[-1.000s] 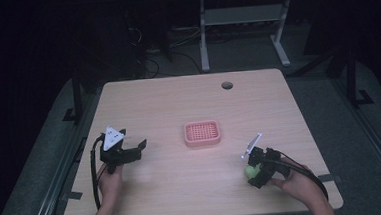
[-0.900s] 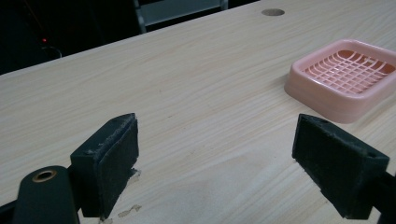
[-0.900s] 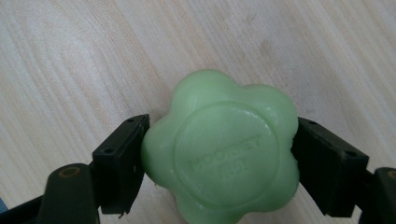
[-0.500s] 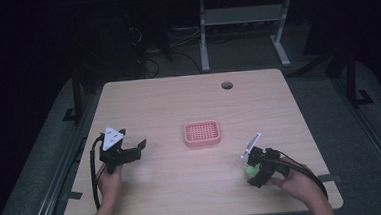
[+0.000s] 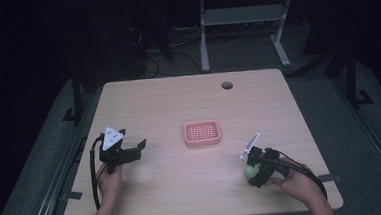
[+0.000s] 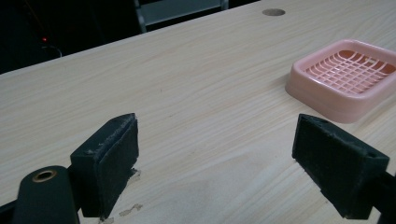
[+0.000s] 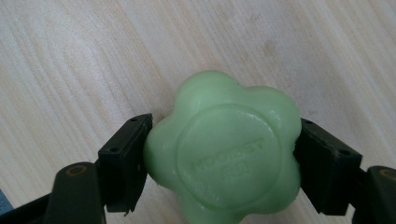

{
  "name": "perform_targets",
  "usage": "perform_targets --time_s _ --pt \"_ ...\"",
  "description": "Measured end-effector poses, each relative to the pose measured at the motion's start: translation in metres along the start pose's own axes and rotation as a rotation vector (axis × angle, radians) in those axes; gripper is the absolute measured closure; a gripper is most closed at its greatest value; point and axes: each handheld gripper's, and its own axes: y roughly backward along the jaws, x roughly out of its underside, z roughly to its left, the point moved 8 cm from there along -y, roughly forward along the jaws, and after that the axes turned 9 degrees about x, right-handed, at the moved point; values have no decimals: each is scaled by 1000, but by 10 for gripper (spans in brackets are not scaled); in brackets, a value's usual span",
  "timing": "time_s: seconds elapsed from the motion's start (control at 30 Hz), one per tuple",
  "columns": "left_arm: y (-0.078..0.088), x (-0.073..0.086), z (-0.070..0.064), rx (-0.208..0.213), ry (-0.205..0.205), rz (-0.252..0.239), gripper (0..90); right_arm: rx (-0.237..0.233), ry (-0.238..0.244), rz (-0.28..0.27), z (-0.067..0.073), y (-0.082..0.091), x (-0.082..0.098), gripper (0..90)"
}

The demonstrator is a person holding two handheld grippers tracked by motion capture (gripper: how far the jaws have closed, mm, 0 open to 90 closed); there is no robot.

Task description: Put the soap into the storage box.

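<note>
while the person's hands came in from the bottom of the high view, the right gripper (image 5: 256,169) sat near the front right corner of the tabletop (image 5: 168,104), its jaws closed from both sides on a green soap (image 5: 252,171). in the right gripper view the green soap (image 7: 224,149) was a flower-shaped bar with rounded lobes and a raised round centre carrying faint embossed lettering too soft to read; each black jaw pressed against a lobe, one on either side, and the light wood grain showed behind it. whether the bar touched the wood or was lifted just off it could not be told. the right hand (image 5: 297,182) held the gripper from behind, with the cable looping over it.

the left gripper (image 5: 131,151) was near the front left of the tabletop, held by the left hand (image 5: 110,180), its grey three-cornered plate (image 5: 112,137) on top. in the left gripper view its jaws stood wide apart with nothing between them but bare wood, the left gripper (image 6: 215,154) aimed across the surface.

a pink soap dish (image 5: 202,133) with a gridded floor rested about mid-tabletop, between the two grippers and well apart from both; in the left gripper view the pink soap dish (image 6: 345,77) lay ahead to the right and held nothing. a round hole (image 5: 226,85) marked the wood near the far edge.
</note>
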Motion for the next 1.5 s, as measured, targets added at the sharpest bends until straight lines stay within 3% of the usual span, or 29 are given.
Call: perform_targets --time_s 0.33,0.43,0.5,0.67,1.2,1.5 --pt "1 0 1 -1 0 -2 143 21 -4 -23 -4 7 0 261" --pt "1 0 1 2 4 -1 143 -5 -9 -33 -3 8 1 261" --pt "1 0 1 0 1 -3 143 0 -4 -11 -3 5 3 261" --pt "1 0 1 1 5 -5 143 -23 -21 -14 -3 4 5 260" --pt "1 0 2 1 4 -8 143 -12 -2 58 -1 -3 5 253" --pt "2 -1 2 1 6 -7 143 -21 0 47 -1 -3 5 262"
